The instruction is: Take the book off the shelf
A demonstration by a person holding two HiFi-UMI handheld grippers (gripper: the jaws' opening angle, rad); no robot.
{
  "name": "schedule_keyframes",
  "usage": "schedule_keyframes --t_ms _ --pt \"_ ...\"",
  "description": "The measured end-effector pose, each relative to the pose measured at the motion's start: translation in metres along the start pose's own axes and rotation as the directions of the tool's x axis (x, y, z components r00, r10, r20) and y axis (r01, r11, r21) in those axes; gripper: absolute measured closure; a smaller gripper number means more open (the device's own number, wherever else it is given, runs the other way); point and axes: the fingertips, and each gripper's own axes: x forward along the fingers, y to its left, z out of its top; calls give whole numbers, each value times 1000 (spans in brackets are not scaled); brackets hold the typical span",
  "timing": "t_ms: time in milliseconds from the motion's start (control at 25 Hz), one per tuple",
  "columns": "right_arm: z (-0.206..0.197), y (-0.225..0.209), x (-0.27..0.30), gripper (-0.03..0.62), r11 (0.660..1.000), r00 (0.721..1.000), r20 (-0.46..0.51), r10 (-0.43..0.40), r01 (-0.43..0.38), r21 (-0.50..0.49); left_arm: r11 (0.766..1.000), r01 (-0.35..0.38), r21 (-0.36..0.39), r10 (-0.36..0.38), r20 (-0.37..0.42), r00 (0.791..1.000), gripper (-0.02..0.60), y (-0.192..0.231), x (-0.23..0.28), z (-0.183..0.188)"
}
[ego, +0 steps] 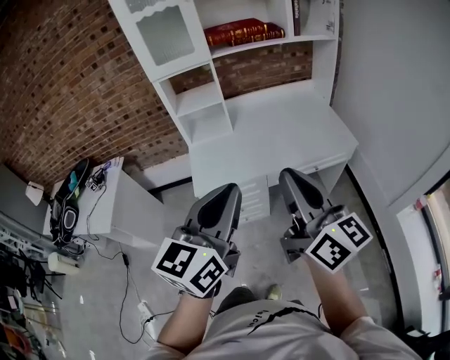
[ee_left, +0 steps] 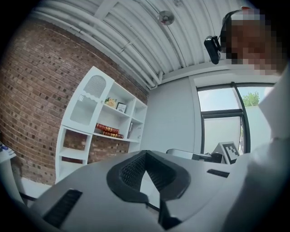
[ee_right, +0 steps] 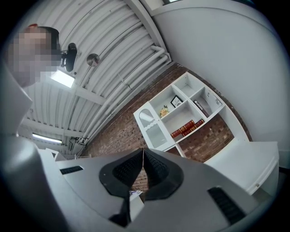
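Two red books (ego: 242, 32) lie stacked flat on the white shelf unit (ego: 211, 91) at the top of the head view; a dark book (ego: 296, 15) stands upright to their right. The red books (ee_left: 108, 130) also show in the left gripper view, and the red books (ee_right: 186, 128) in the right gripper view. My left gripper (ego: 223, 204) and right gripper (ego: 297, 184) hang side by side in front of the person, well short of the desk. Both are shut with nothing between their tips, and both point up toward the shelf.
A white desk top (ego: 281, 133) with drawers lies below the shelves, against a brick wall (ego: 70, 84). A low white table (ego: 116, 204) with cables and a dark bag (ego: 67, 204) stands at the left. A grey wall and a window (ee_left: 226, 122) are at the right.
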Motion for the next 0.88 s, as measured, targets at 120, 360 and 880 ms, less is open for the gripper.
schedule_keyframes --t_ms 120,360,880 --pt "3 -12 1 576 1000 1000 -4 -11 11 -2 1000 8 5 -8 -6 1000 572 -2 16 -1" --pt "7 -48 10 576 999 999 9 -50 50 -21 998 45 -34 -46 -9 999 572 7 54 -14" --pt "19 -137 103 576 990 992 11 -122 123 -67 994 111 7 -111 -1 994 572 79 177 -11"
